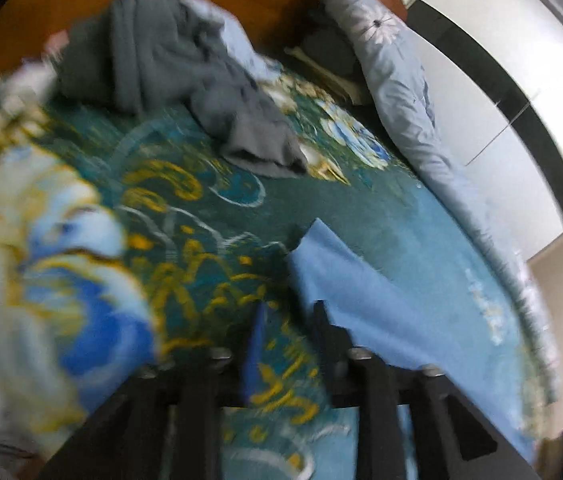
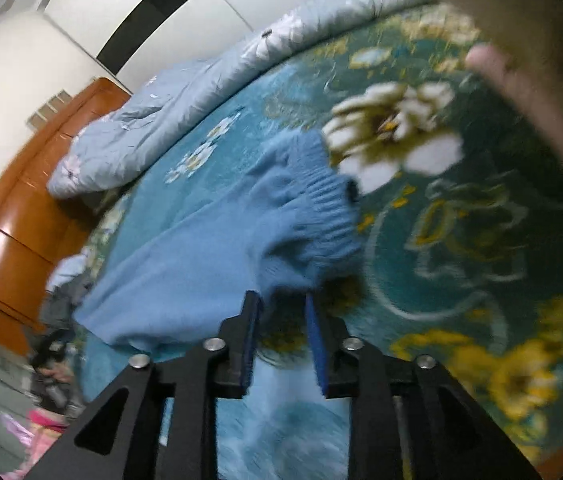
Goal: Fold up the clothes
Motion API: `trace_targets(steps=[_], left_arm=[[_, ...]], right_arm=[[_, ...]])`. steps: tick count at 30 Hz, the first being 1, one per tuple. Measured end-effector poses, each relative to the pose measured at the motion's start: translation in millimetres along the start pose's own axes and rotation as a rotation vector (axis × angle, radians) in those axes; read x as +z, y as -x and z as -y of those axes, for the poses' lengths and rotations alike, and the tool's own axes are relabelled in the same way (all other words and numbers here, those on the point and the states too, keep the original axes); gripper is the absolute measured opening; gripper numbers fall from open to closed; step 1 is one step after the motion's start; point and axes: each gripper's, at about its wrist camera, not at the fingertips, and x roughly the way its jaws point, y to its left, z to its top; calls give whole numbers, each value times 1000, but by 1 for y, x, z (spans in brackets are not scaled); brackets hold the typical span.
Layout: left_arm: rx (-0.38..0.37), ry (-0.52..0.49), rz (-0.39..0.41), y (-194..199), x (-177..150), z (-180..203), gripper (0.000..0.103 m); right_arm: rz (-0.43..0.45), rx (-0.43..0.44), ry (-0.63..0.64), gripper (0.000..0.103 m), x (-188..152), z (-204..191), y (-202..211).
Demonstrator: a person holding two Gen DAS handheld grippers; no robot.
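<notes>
A light blue knitted sweater (image 2: 201, 256) lies spread on a bed covered by a teal floral blanket (image 2: 461, 240), its ribbed cuff (image 2: 321, 208) bunched near the middle. My right gripper (image 2: 280, 300) is open just below the sweater's edge, and only blanket and shadow show between its blue pads (image 2: 315, 340). In the left wrist view the sweater (image 1: 381, 312) lies right beside my left gripper (image 1: 289, 312). That gripper is open over the blanket (image 1: 201, 220), the cloth's edge at its right finger and nothing between the fingers. Both views are blurred.
A heap of grey clothes (image 1: 169, 64) sits further up the bed. A rolled pale blue quilt (image 1: 401, 92) runs along the bed's far edge, beside a wooden headboard (image 2: 21, 200). A person's blurred hand (image 2: 521, 88) fills the right wrist view's upper right.
</notes>
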Motion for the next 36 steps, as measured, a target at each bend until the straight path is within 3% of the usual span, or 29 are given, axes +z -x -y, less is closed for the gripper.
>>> trace_targets(steps=[2, 5, 7, 9, 12, 16, 20, 27, 32, 34, 35, 36], left_arm=[[-1, -80, 2, 12, -23, 22, 39], [-203, -254, -88, 25, -70, 89, 39], [-362, -434, -185, 33, -112, 147, 39], [-466, -598, -277, 36, -151, 192, 39], [-495, -860, -343, 37, -210, 243, 39], [-488, -997, -357, 31, -246, 265, 39], [-479, -1006, -326, 25, -257, 272, 39], [-380, -1069, -161, 39, -265, 276, 39], [-403, -1078, -112, 39, -259, 282, 38], [-423, -1071, -122, 37, -258, 283, 33], [-432, -1065, -127, 38, -256, 283, 16], [-448, -1048, -136, 40, -253, 281, 8]], right_arm=[[53, -30, -11, 31, 11, -10, 4], [77, 53, -110, 32, 33, -28, -12], [60, 114, -154, 36, 44, -41, -32], [43, 174, -198, 37, 56, -53, -52], [63, 255, -253, 37, 57, -60, -73], [102, 254, -269, 37, 44, -39, -77], [118, 247, -276, 37, 49, -27, -71], [98, 258, -219, 37, 49, -31, -70], [90, 259, -211, 37, 50, -30, -73], [88, 257, -207, 37, 50, -32, -74], [89, 258, -206, 37, 49, -32, -73], [91, 260, -207, 37, 49, -31, -73]])
